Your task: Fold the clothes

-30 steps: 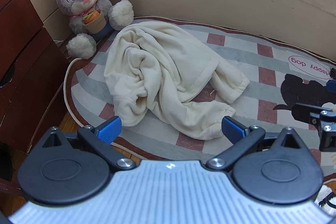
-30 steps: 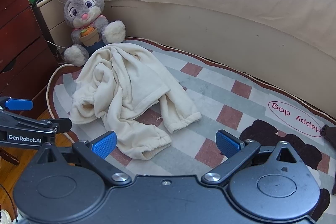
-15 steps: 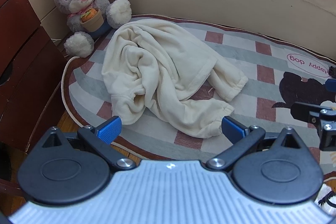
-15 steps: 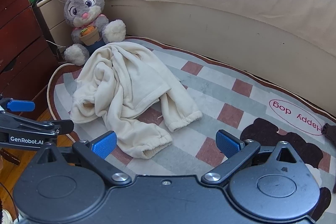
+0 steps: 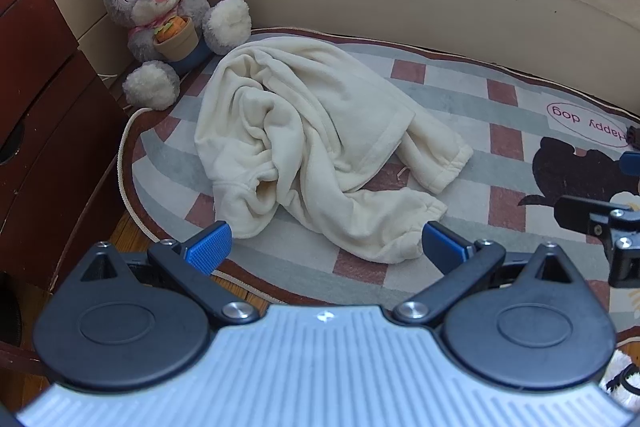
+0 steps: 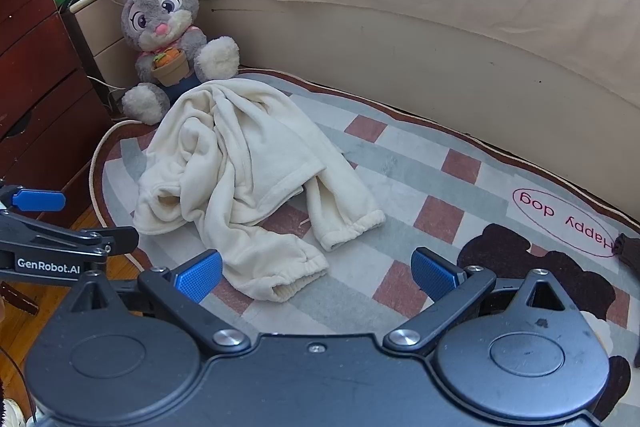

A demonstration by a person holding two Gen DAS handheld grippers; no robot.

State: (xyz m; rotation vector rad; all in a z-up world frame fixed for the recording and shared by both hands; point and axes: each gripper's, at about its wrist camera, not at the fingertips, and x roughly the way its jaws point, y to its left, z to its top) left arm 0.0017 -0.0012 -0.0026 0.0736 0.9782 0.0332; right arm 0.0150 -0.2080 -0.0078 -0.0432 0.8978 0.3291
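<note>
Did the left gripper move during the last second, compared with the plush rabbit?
Yes. In the left wrist view the plush rabbit now sits further right and lower, so the open left gripper has swung somewhat left.

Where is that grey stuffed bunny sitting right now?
The grey plush rabbit sits at the upper left of both views, propped in the corner beside the dark wooden drawers, just behind the crumpled cream fleece garment.
</note>
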